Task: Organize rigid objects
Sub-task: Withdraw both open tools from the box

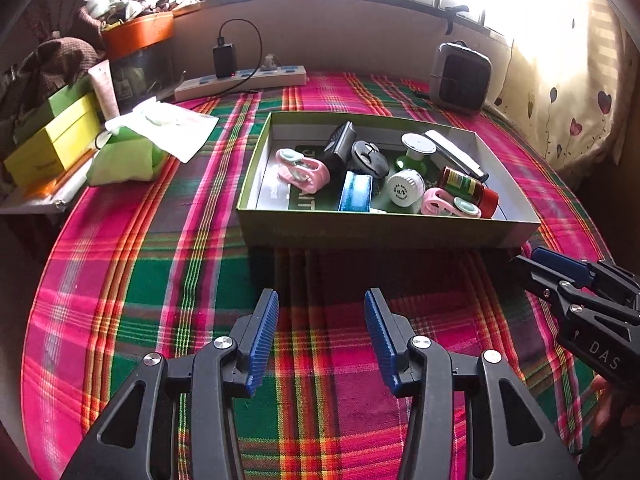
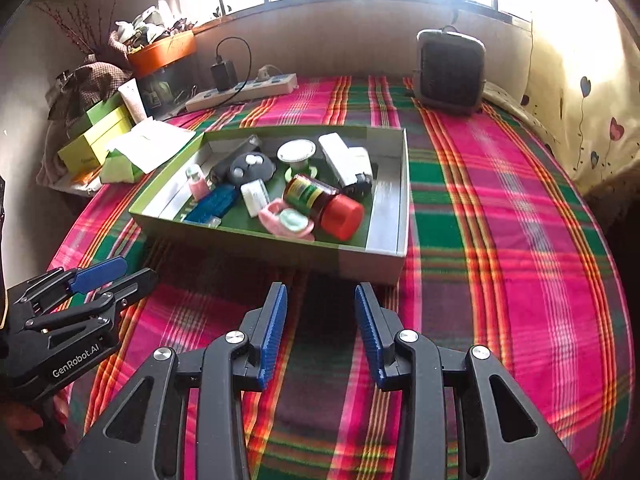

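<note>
Shallow box (image 1: 384, 226), table centre: small rigid items, light. Red-capped jar (image 2: 326, 202), near right corner: smooth, rolls; grip across body. Left claw (image 1: 321, 334) and right claw (image 2: 321, 330): part-open, empty, short of box.

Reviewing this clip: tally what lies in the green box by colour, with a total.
Contents of the green box:
Pink clips: 2
Blue: 1
Black: 2
White: 2
Green spool, white top: 1
Red-capped bottle: 1
Total: 9
</note>
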